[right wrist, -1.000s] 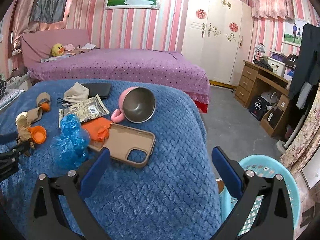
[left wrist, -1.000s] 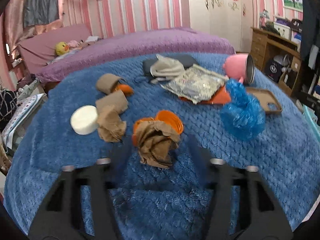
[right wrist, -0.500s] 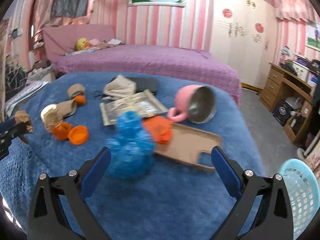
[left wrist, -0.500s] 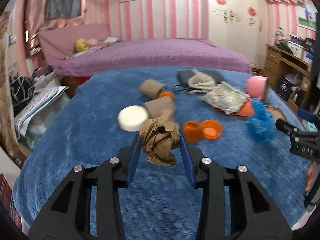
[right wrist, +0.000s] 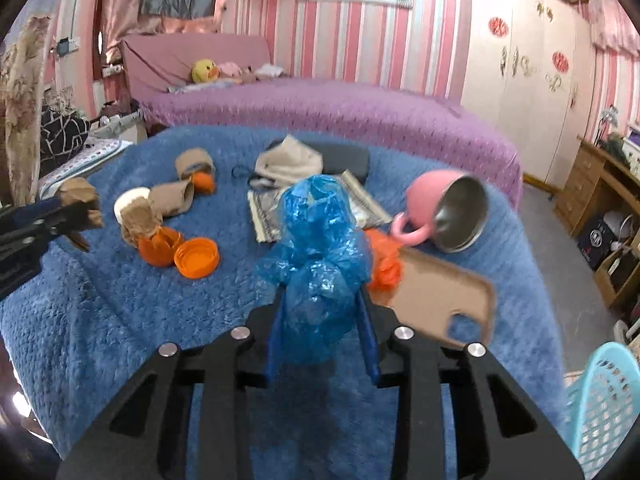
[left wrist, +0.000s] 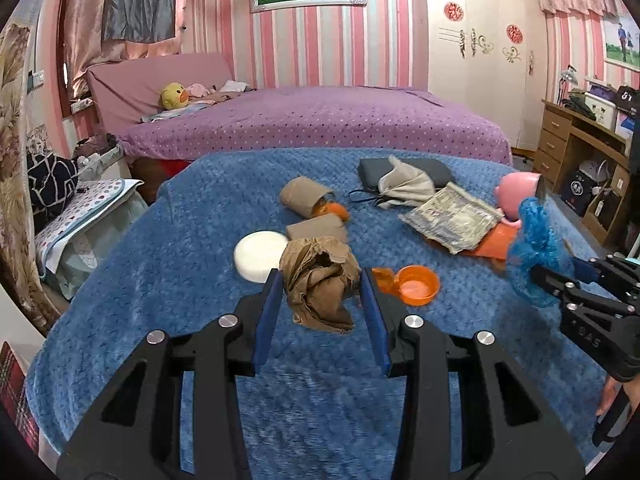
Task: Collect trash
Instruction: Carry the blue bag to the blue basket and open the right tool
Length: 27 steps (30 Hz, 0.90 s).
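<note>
Right wrist view showed the right gripper [right wrist: 320, 332] closing on the blue bag [right wrist: 316, 256]; the left gripper [left wrist: 320, 304] pinched crumpled paper [left wrist: 318, 284]. Next: carrying both to the basket [right wrist: 600, 392].

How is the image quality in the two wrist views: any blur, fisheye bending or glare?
Left wrist view: mostly sharp on the crumpled brown paper, slight smear on the blue blanket near the bottom, strong fisheye bending with dark corners. Right wrist view: softer overall, motion blur across the far purple bed and the tan phone case; the blue plastic bag shows small glossy highlights.
</note>
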### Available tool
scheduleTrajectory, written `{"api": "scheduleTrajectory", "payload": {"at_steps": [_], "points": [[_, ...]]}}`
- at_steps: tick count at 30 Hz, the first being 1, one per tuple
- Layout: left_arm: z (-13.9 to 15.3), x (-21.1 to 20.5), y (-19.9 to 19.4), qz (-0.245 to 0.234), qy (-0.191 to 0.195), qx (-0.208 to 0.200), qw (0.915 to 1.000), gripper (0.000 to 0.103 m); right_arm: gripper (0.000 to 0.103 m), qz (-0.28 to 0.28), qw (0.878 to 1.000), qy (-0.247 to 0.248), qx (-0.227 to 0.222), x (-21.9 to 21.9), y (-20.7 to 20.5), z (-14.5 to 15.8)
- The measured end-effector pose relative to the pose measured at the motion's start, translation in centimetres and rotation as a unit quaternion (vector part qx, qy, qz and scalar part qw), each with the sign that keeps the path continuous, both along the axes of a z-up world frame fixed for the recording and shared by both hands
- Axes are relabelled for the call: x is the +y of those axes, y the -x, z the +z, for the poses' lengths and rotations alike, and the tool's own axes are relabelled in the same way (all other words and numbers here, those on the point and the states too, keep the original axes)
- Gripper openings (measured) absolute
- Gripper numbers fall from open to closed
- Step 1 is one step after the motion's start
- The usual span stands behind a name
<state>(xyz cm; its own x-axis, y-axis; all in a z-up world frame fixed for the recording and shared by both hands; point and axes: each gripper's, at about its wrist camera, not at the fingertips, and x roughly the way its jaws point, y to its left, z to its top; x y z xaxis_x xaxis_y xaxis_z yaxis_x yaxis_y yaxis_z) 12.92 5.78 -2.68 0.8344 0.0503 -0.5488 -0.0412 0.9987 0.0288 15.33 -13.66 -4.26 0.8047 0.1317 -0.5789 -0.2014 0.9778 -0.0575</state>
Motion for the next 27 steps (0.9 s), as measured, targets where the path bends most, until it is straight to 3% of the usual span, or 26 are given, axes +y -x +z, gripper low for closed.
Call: {"api": "scheduleTrajectory", "payload": {"at_steps": [8, 19, 27], "points": [[0.6, -4.6, 1.0, -0.024, -0.006, -0.018, 0.9995, 0.039, 0.032, -0.033, 0.999, -0.010, -0.026, -6.4, 3.4, 2.5], [1.2, -14.6, 2.9, -0.086, -0.036, -0.037, 0.9950, 0.039, 0.033, -0.107, 0.993, -0.008, -0.043, -17.6, 7.7, 3.9], [0.8, -23.4, 3.5, -0.160, -0.001, -0.024, 0.9868, 0.039, 0.033, -0.181, 0.983, -0.003, -0.034, -27.4, 11.2, 3.0]]}}
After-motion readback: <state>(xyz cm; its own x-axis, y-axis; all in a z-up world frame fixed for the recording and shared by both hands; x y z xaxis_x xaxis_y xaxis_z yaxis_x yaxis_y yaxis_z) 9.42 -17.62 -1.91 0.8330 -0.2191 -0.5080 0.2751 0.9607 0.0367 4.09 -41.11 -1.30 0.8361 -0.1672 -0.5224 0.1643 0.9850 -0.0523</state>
